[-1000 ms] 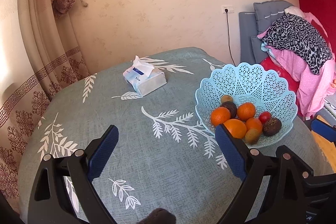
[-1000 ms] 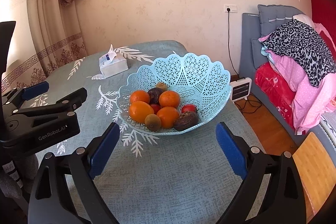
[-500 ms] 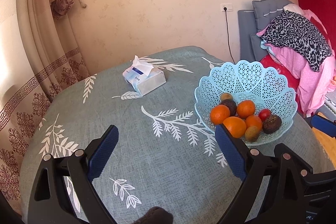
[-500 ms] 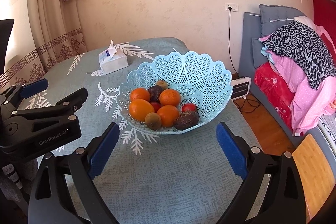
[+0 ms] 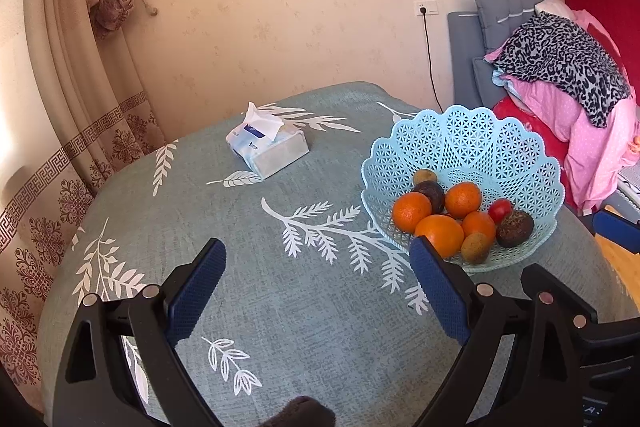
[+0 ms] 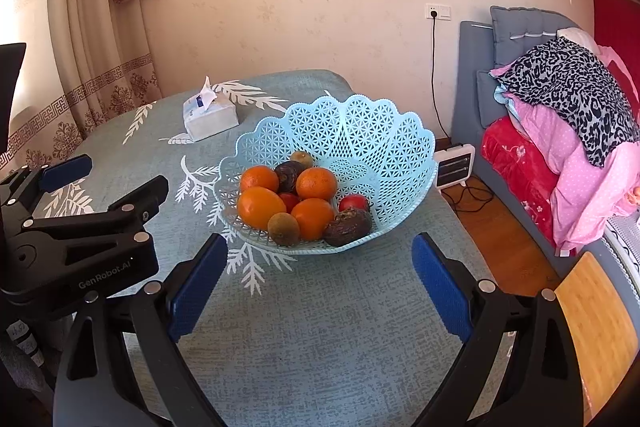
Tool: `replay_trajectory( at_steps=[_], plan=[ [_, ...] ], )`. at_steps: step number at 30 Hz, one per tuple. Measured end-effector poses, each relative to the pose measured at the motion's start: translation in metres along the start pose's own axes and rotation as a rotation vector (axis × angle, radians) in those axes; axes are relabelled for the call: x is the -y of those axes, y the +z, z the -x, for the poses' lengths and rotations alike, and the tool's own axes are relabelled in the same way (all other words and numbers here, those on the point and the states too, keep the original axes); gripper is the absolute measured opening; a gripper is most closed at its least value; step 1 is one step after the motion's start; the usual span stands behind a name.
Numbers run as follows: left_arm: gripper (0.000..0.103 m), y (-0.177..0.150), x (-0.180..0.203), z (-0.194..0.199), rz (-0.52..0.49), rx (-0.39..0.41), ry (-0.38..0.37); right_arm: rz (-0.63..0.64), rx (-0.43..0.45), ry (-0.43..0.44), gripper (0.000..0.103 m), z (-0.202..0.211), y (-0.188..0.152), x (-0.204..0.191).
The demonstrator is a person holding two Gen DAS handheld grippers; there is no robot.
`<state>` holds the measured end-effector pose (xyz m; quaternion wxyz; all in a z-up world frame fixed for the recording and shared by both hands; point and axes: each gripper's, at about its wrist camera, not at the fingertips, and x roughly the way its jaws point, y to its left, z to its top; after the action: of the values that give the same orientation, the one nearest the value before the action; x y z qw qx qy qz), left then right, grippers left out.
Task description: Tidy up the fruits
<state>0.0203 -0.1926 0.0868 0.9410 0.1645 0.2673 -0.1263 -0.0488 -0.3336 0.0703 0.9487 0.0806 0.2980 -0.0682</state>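
Note:
A light blue lattice basket point(image 5: 472, 143) point(image 6: 360, 131) stands on the table's right side. It holds several oranges point(image 5: 439, 235) point(image 6: 255, 202), kiwis point(image 6: 283, 228), dark passion fruits point(image 6: 347, 227) and a red tomato point(image 6: 353, 202). My left gripper point(image 5: 316, 267) is open and empty above the cloth, left of the basket. My right gripper point(image 6: 318, 267) is open and empty just in front of the basket. The left gripper also shows in the right wrist view point(image 6: 104, 183).
A tissue box point(image 5: 267, 147) point(image 6: 210, 117) lies on the grey-green leaf-print tablecloth point(image 5: 200, 187) behind the basket. Curtains hang at the left. A sofa with piled clothes point(image 6: 568, 131) and a small heater point(image 6: 454, 165) stand to the right.
Both views have shifted slightly; the grippers drifted a little and the basket sits marginally lower in the right wrist view. Jaws stay open.

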Motion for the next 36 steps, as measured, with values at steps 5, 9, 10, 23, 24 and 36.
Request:
replay_trajectory(
  at_steps=[5,9,10,23,24,36],
  plan=[
    [0.092,0.0,0.002,-0.002,-0.004,-0.004,-0.002,0.001,-0.005,-0.009,0.095,-0.001,0.0,0.001],
    [0.092,0.0,0.004,-0.004,-0.01,-0.009,0.0,0.004,-0.006,-0.016,0.095,-0.002,0.0,0.002],
    [0.092,0.0,0.004,-0.004,-0.012,-0.01,0.001,0.005,-0.006,-0.018,0.095,-0.002,0.0,0.003],
    [0.092,0.001,0.008,-0.009,-0.024,-0.022,0.0,0.007,-0.007,-0.028,0.095,-0.003,0.001,0.004],
    [0.092,0.001,0.008,-0.01,-0.025,-0.023,0.001,0.007,-0.007,-0.028,0.095,-0.003,0.001,0.004],
    [0.092,-0.002,0.004,-0.01,-0.02,-0.028,0.002,0.009,-0.031,-0.016,0.095,-0.008,-0.003,0.001]
  ],
)
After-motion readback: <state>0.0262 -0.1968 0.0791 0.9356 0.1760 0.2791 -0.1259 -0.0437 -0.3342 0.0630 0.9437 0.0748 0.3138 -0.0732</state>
